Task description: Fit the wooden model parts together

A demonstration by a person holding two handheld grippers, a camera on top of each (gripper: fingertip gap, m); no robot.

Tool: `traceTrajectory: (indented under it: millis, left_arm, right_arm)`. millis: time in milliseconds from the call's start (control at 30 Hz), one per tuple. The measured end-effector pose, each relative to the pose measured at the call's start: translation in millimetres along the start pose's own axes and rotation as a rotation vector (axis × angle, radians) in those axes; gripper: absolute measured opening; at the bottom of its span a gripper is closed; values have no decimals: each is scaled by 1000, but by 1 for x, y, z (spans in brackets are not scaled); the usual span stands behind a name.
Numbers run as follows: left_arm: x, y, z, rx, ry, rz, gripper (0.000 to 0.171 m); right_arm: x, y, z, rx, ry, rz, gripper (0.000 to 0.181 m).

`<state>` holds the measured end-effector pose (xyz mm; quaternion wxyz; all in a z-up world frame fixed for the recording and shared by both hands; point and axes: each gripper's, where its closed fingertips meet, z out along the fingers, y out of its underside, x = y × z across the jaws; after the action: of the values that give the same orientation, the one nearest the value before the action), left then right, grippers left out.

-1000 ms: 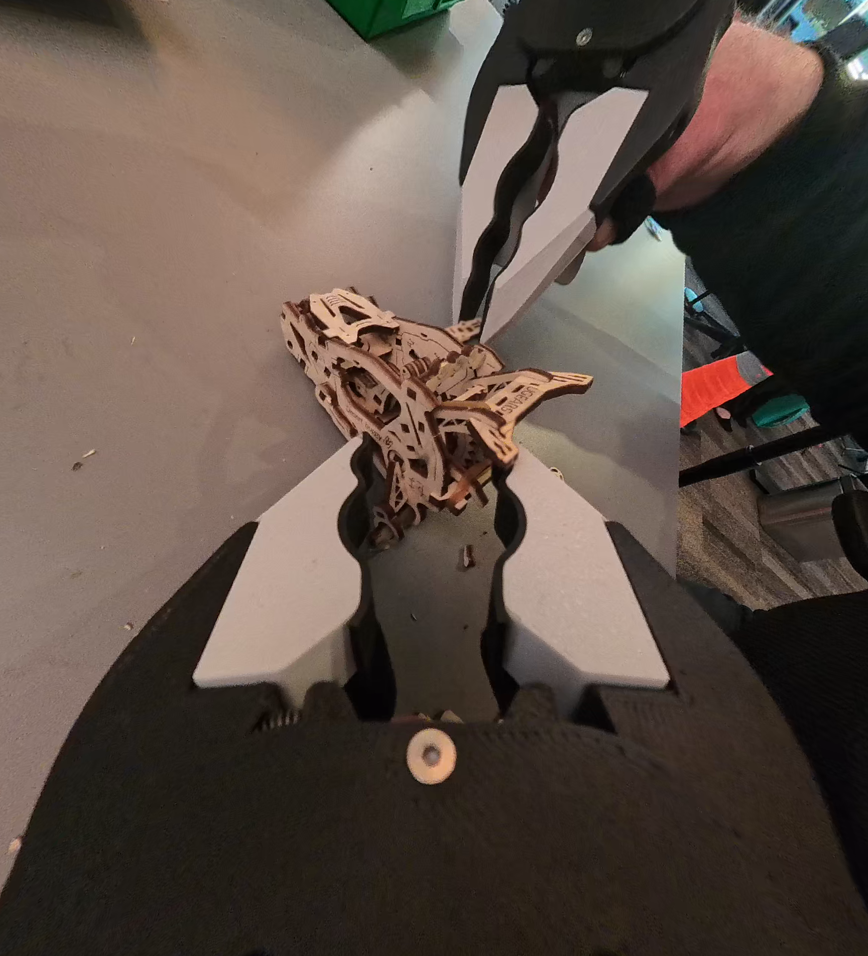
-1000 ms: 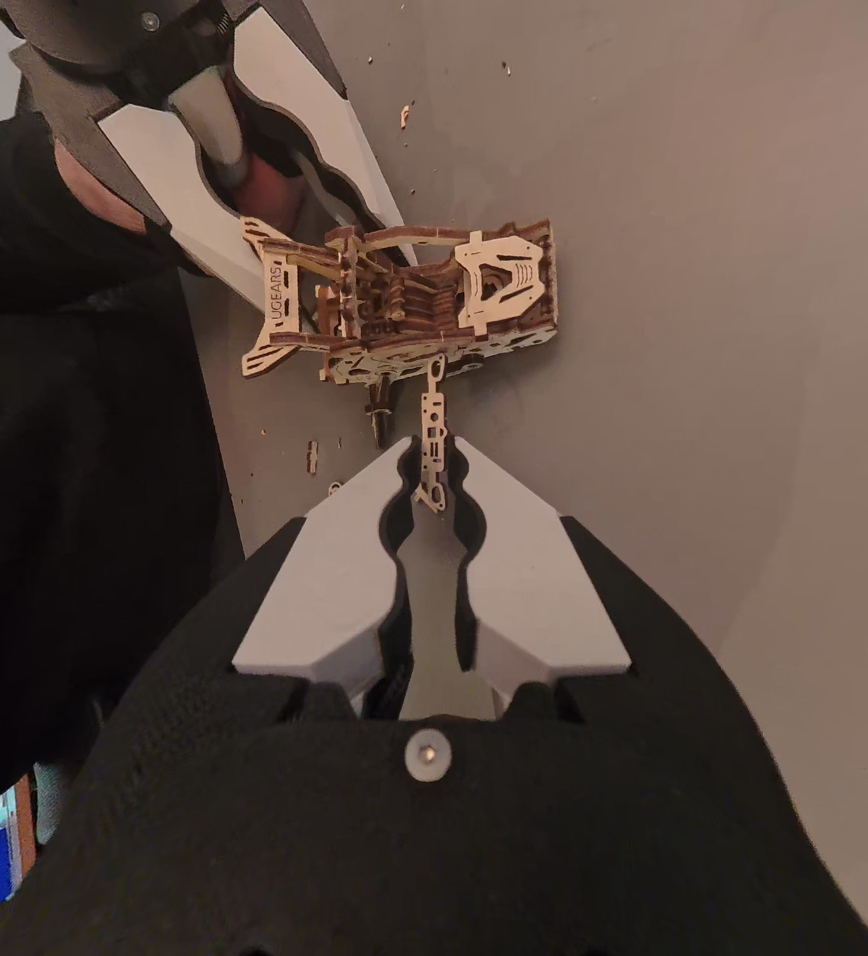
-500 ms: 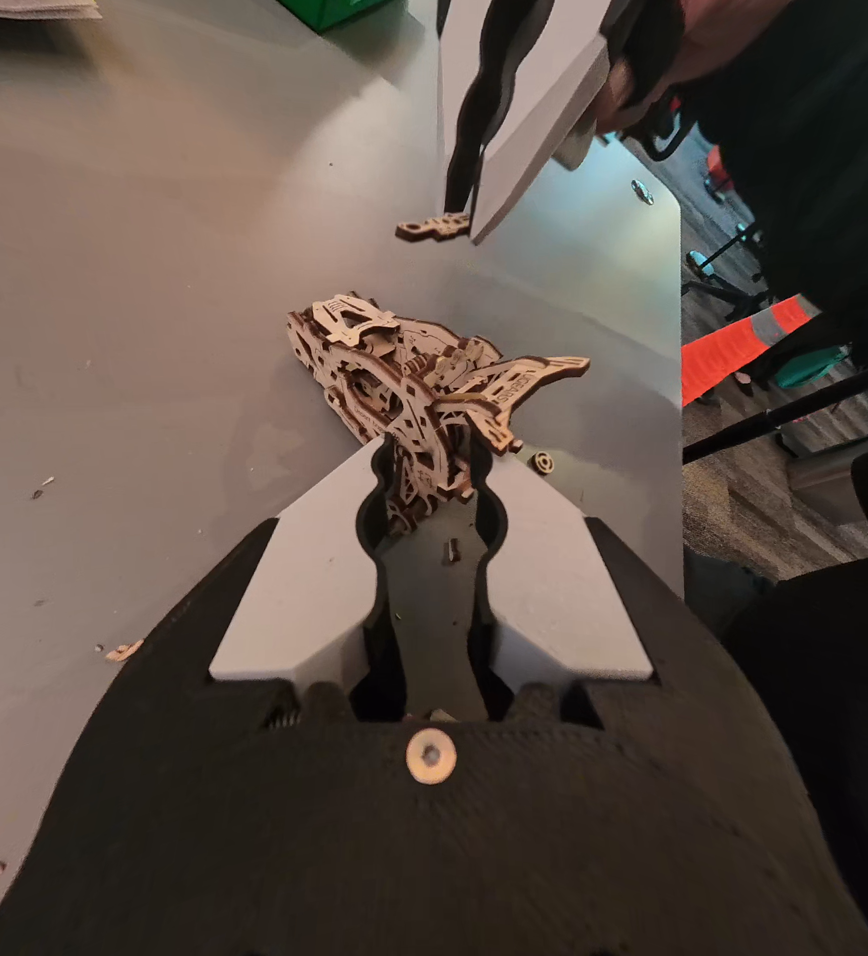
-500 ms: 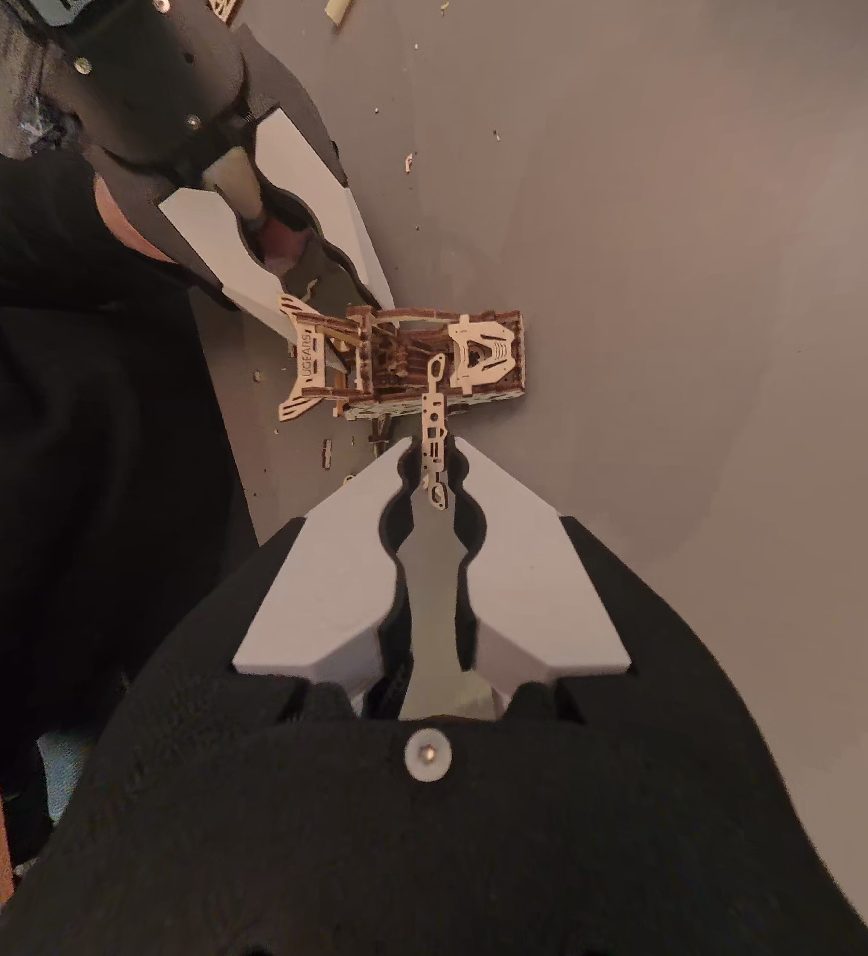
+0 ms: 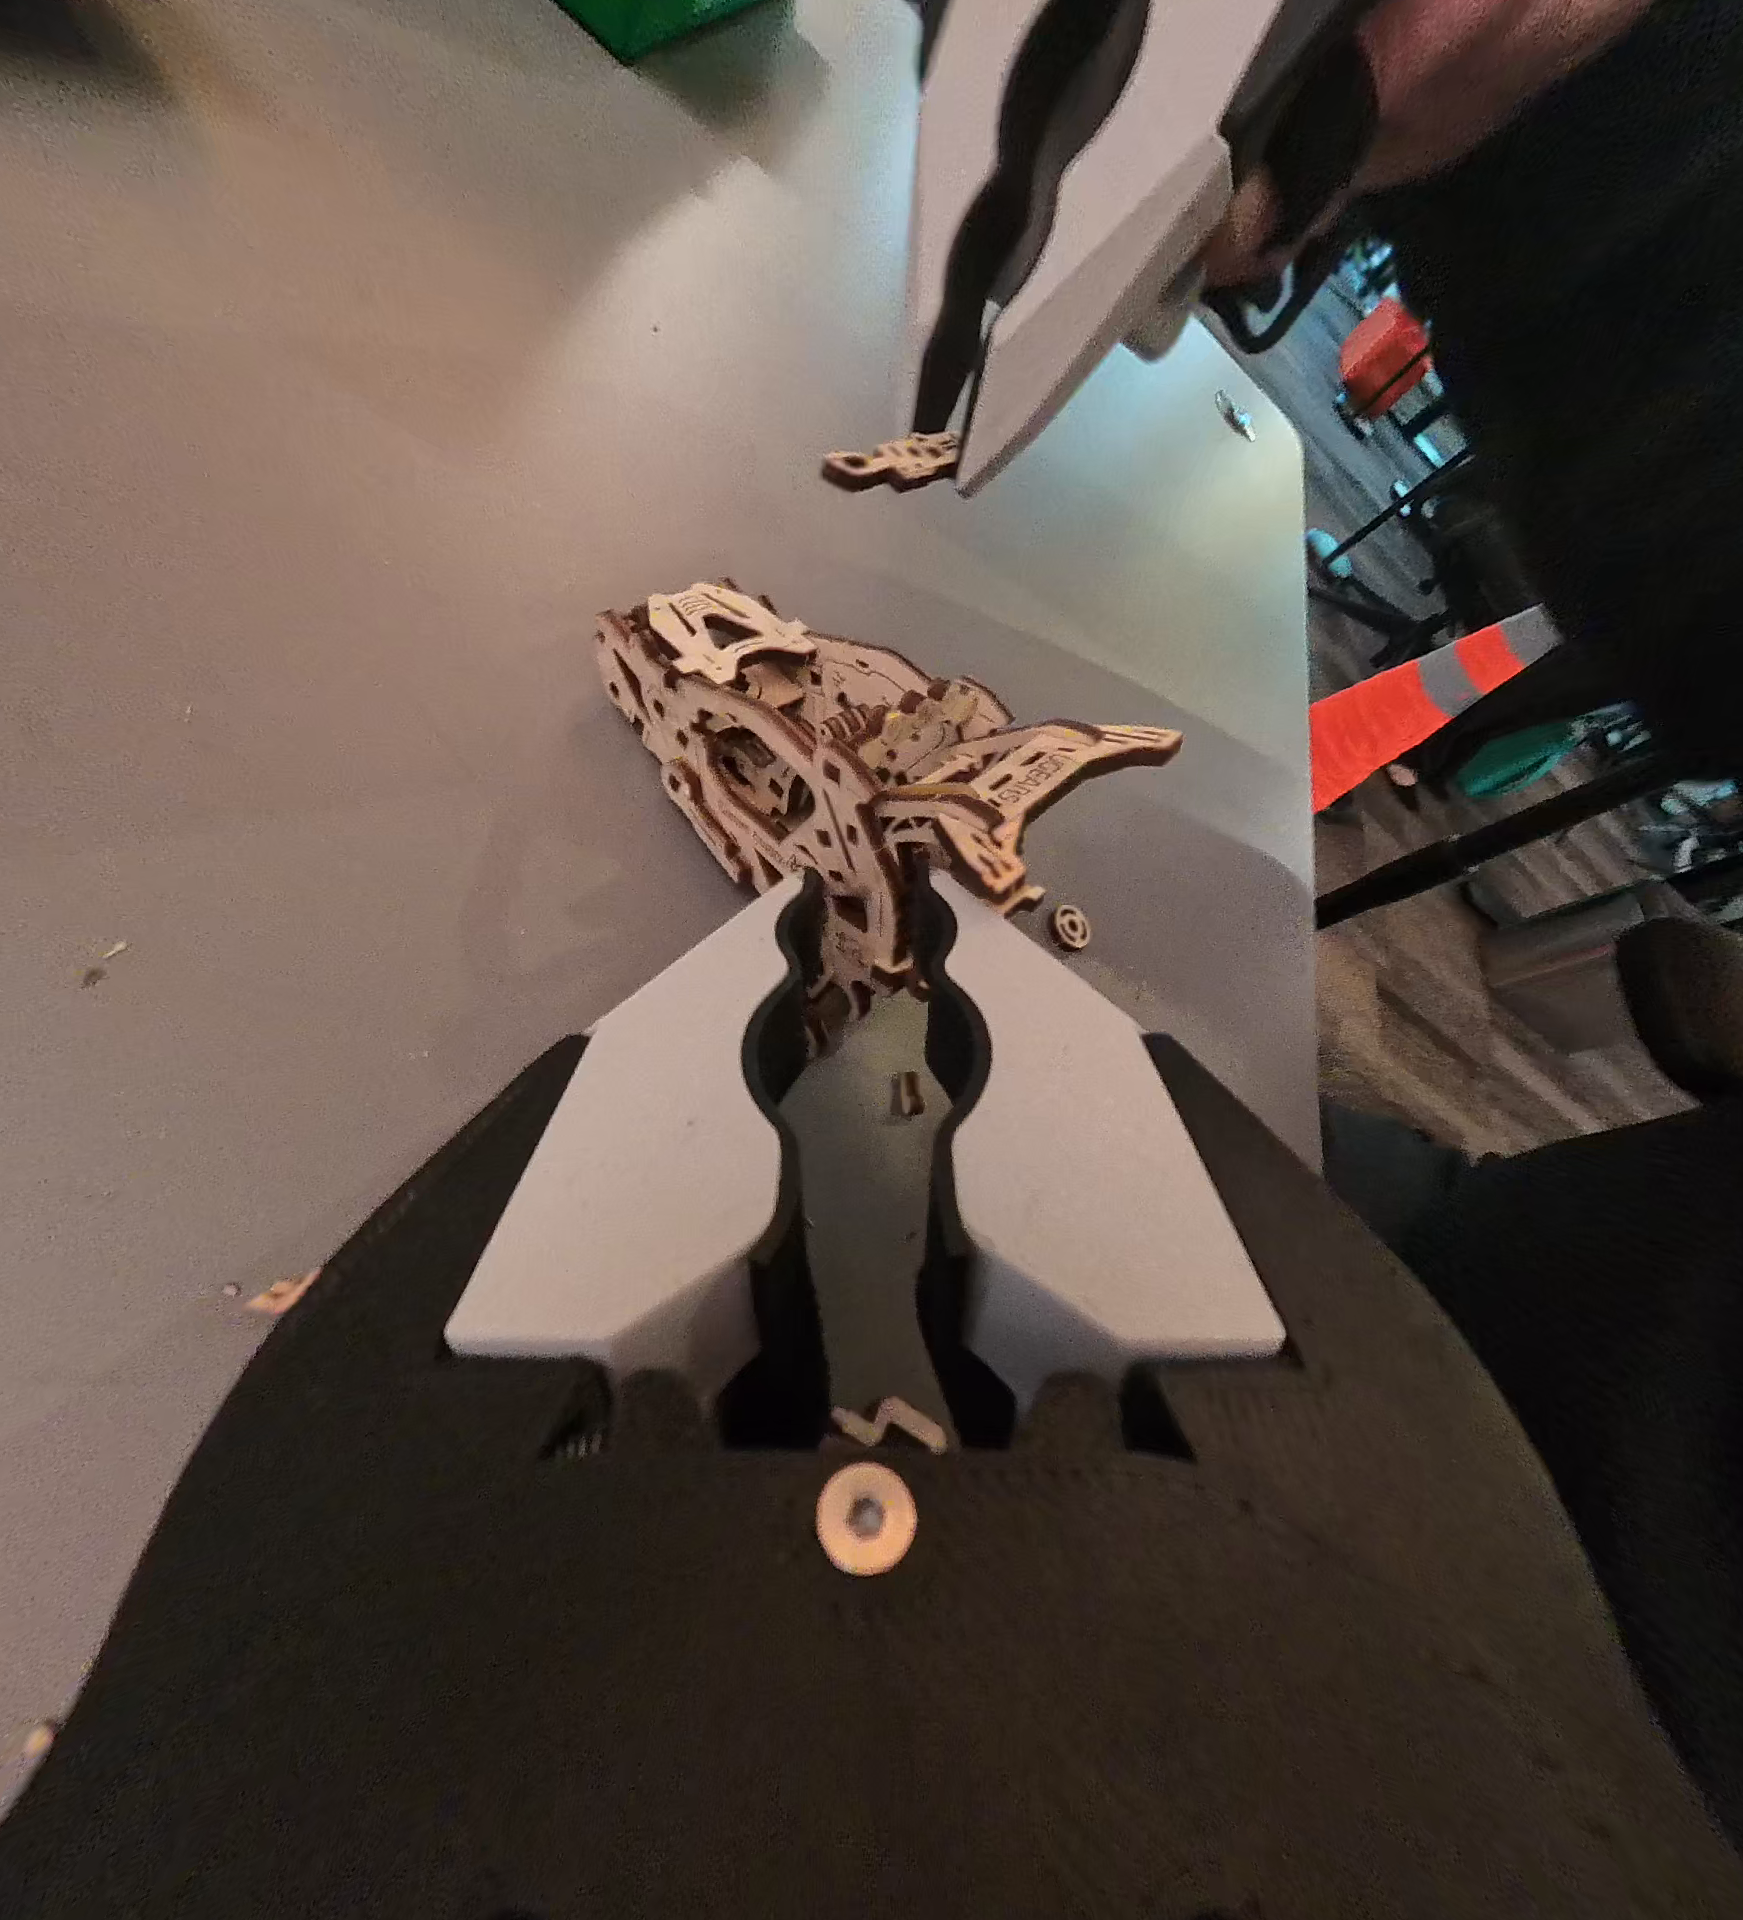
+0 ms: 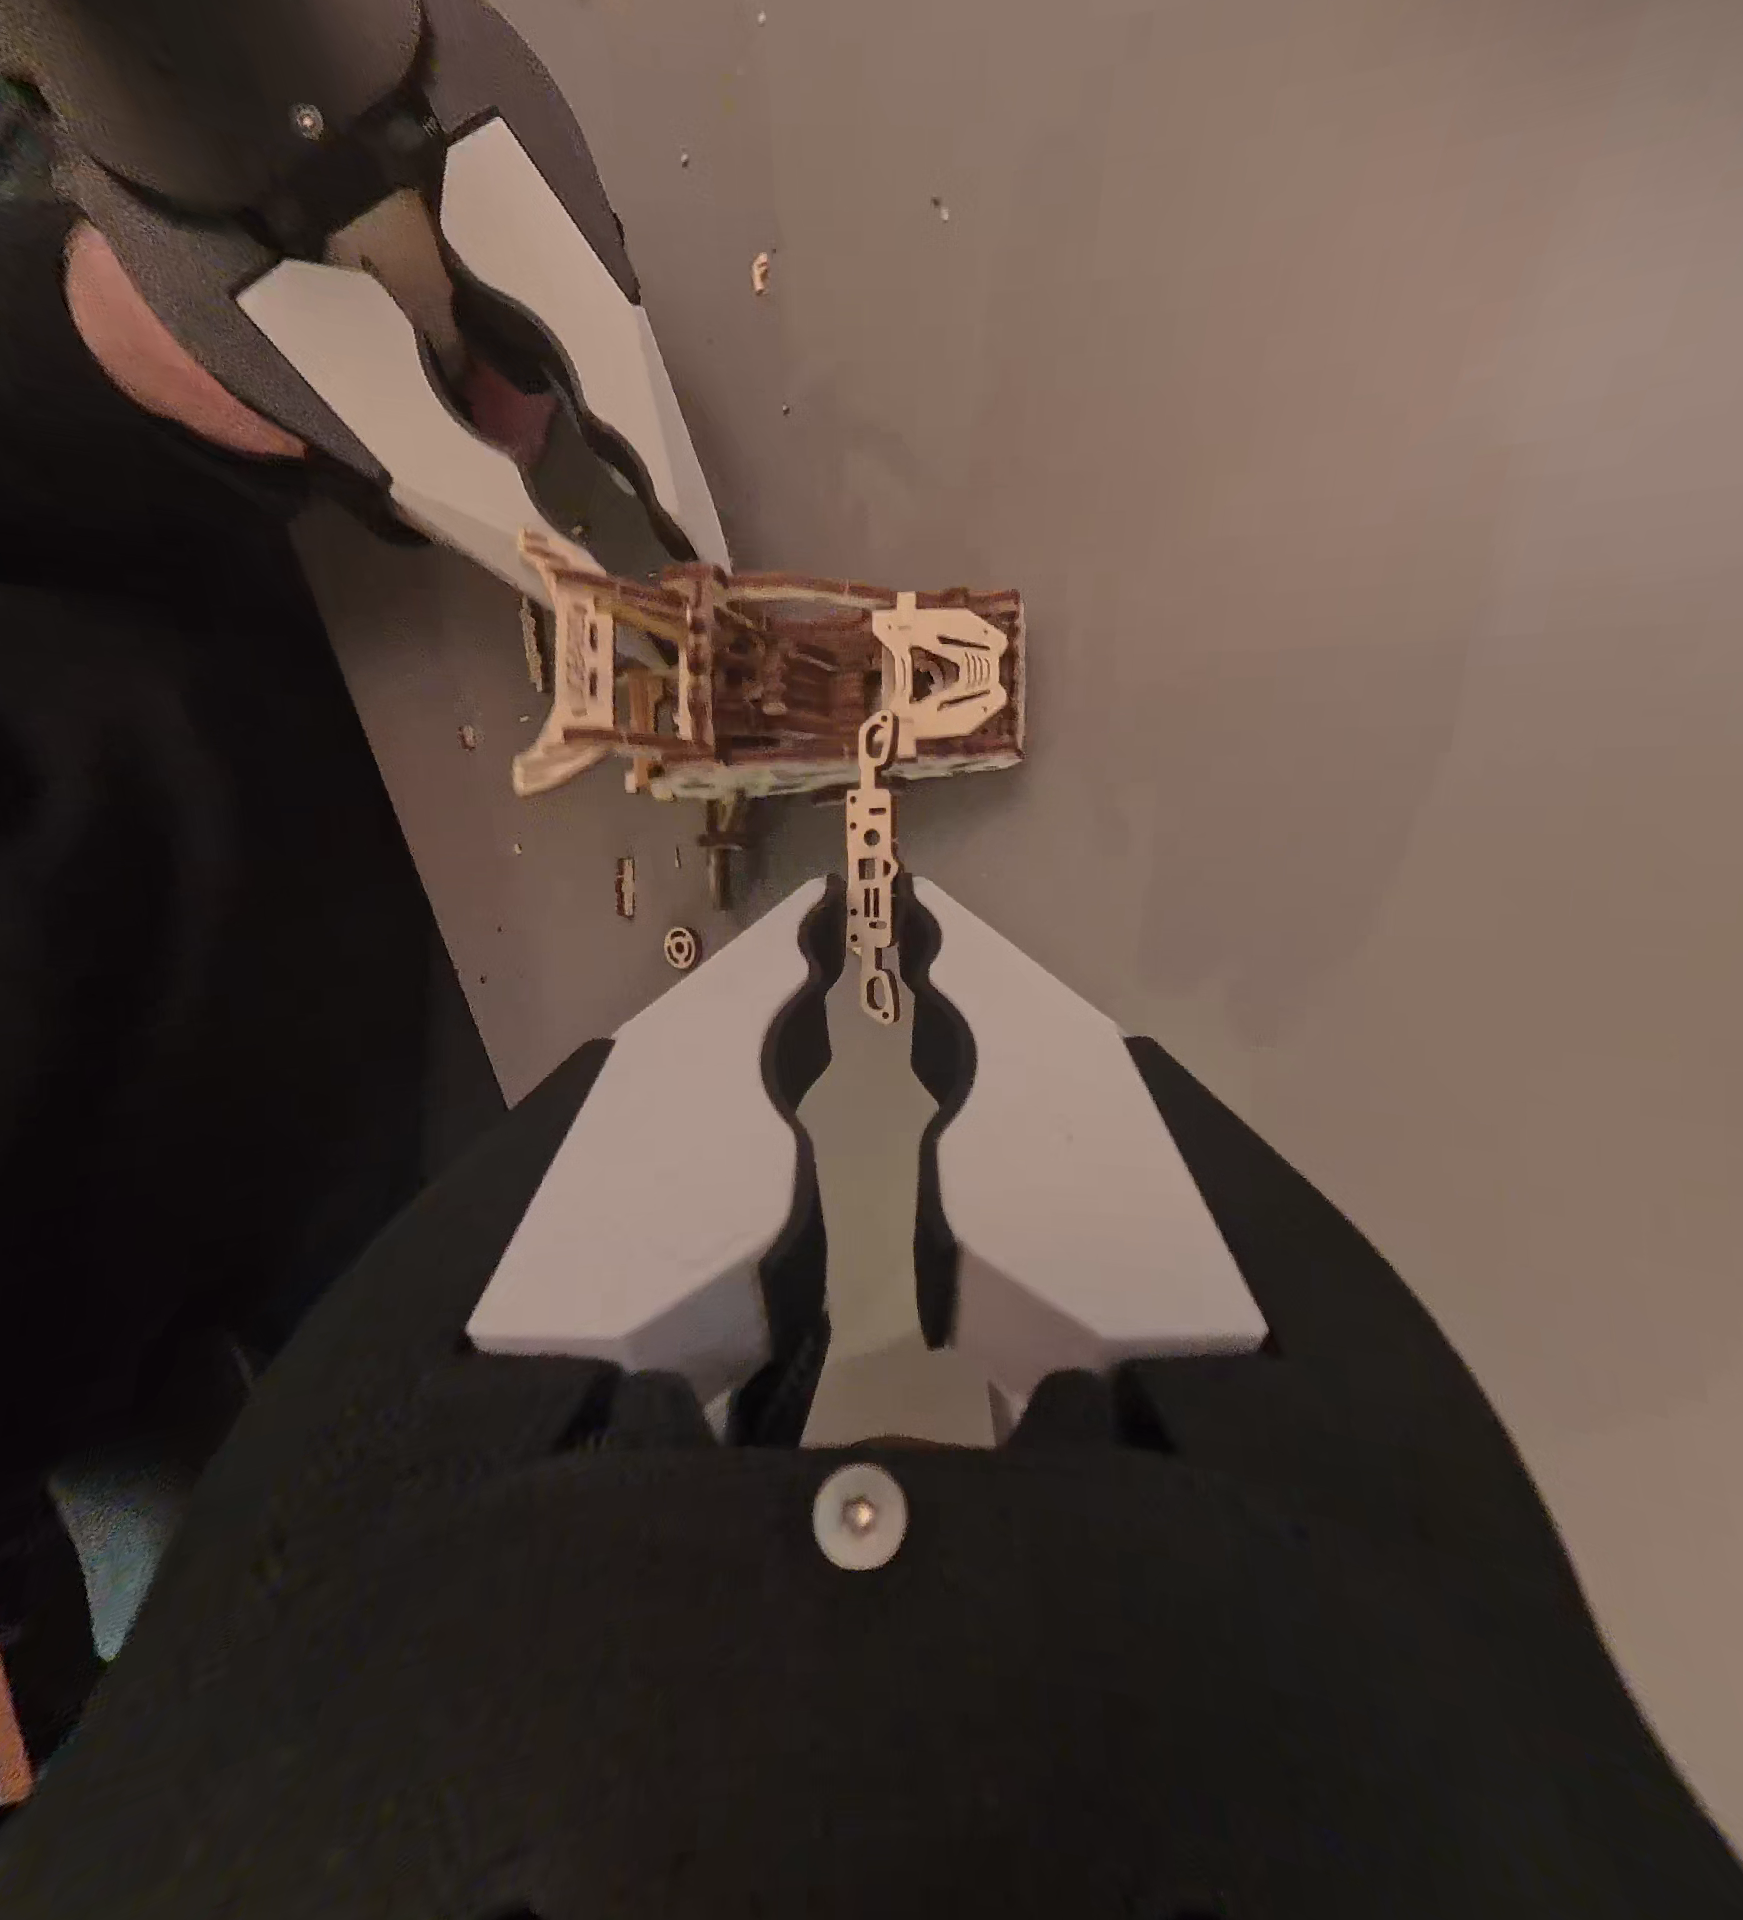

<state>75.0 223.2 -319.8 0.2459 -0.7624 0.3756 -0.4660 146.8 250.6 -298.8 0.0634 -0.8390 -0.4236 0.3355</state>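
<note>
- The wooden model [image 5: 825, 758], a half-built laser-cut assembly, lay on the grey surface [image 5: 275, 623], close to that surface's rounded edge on the person's side.
- The left tongs [image 5: 862, 894] were narrowed onto the model's near end, both tips pressed against its frame; this looked like a bracing grip, meant to keep the model from sliding while a part goes in.
- The right tongs [image 6: 869, 883] were pinched on a thin wooden strip [image 6: 872, 862], slotted and ending in a small loop, with most of its length sticking out toward the model.
- In the left wrist view that strip [image 5: 893, 464] hung clear above and beyond the model, not touching it; in the right wrist view its tip overlapped the model's side only by line of sight.
- Gripping the strip by its rear end probably left the front end free to enter a slot.
- Judged from this, the fitting was not yet made: the strip needed lowering and lining up with its seat, which the pictures did not show clearly.
- Near the model's held end lay a small wooden ring [image 5: 1069, 925] and scattered wood chips [image 6: 626, 885], loose on the surface.
- The strip looked fragile; a skewed push could snap it.
</note>
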Motion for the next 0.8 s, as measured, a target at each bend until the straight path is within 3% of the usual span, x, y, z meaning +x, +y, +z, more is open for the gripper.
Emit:
traceTrajectory:
  millis: [233, 533, 600, 667, 800]
  left_arm:
    - [-8, -20, -18, 113, 164, -233, 5]
    - [-17, -25, -17, 116, 216, -358, 5]
    - [-17, -25, -16, 113, 220, -363, 5]
    - [-18, -26, -16, 112, 224, -364, 5]
    - [-16, -26, -15, 104, 237, -359, 5]
  right_arm:
    - [3, 25, -8, 191, -5, 70, 7]
    - [-1, 60, 15, 155, 65, -4, 7]
    - [1, 65, 22, 123, 101, -29, 23]
    - [0, 61, 21, 143, 123, -63, 32]
    - [-12, 32, 5, 283, 166, -189, 30]
